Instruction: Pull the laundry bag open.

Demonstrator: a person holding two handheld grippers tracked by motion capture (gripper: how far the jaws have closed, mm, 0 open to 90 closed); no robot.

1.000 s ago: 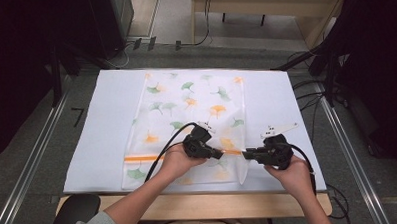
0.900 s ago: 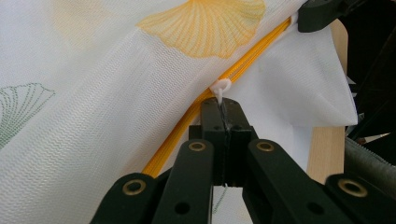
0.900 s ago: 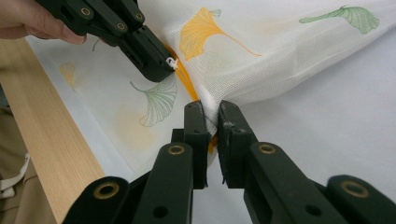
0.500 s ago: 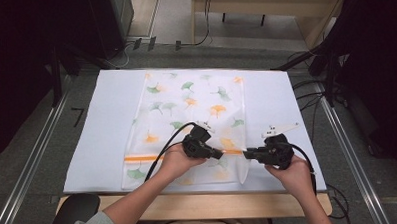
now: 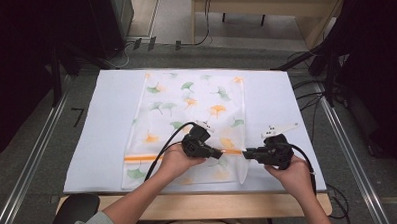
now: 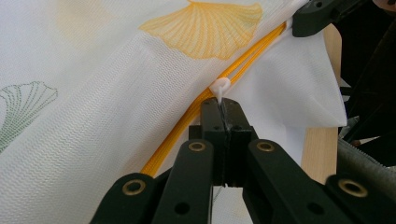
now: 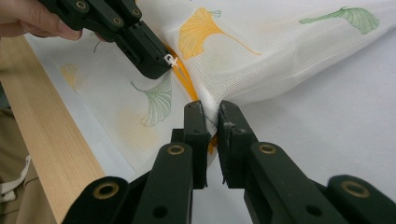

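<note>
While the left claw (image 6: 223,109) sits clamped tight on the small white zipper pull (image 6: 219,87), the right claw (image 7: 211,116) pinches the mesh edge of the laundry bag (image 5: 191,112) right at the end of the orange zipper (image 6: 196,105), fabric bunched between its jaws. Both claws face each other, near together, at the bag's front right corner. That white bag, printed with green and orange leaves, lies flat on the pale sheet (image 5: 102,130) covering the desk (image 5: 209,204), its zipper running across near the person's edge
</note>
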